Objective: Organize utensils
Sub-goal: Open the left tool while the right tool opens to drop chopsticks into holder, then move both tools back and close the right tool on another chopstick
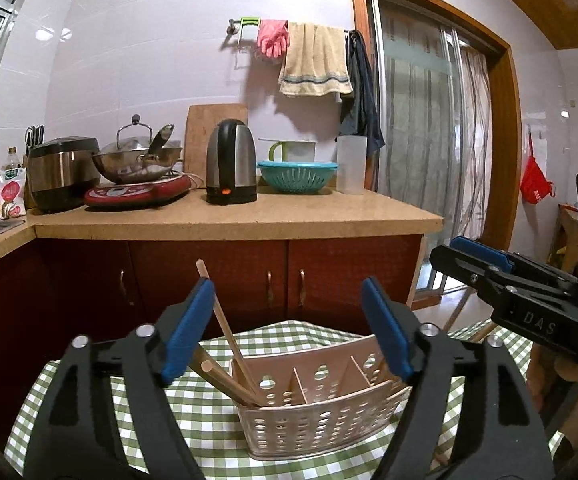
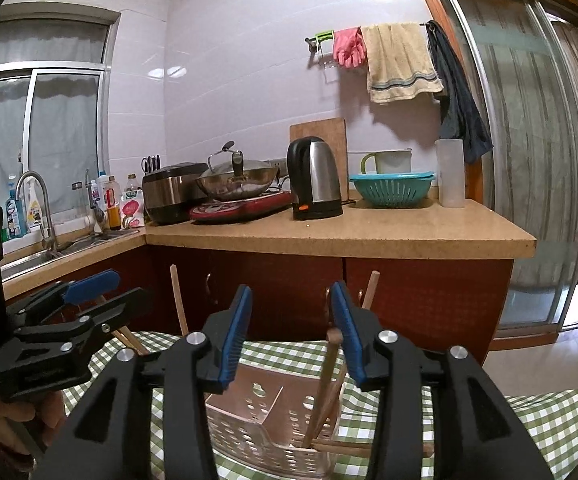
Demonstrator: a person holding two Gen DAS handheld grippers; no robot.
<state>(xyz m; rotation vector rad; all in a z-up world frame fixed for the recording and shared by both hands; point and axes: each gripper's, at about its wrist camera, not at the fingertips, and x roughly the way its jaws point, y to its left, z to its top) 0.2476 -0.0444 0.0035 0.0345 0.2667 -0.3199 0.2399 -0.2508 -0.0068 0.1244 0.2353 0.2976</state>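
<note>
Standing chopsticks leaned in the basket's end compartment on the checked worktop; my left gripper gaped wide, right gripper part-open, both empty, releasing.

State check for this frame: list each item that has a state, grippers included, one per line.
left gripper: open, nothing pressed between its pads
right gripper: open, holding nothing
utensil holder: upright on the checked tablecloth
chopsticks: leaning in the holder's left end compartment
wooden utensils: leaning in the holder's right end
wok: lid on
cabinet doors: closed
</note>
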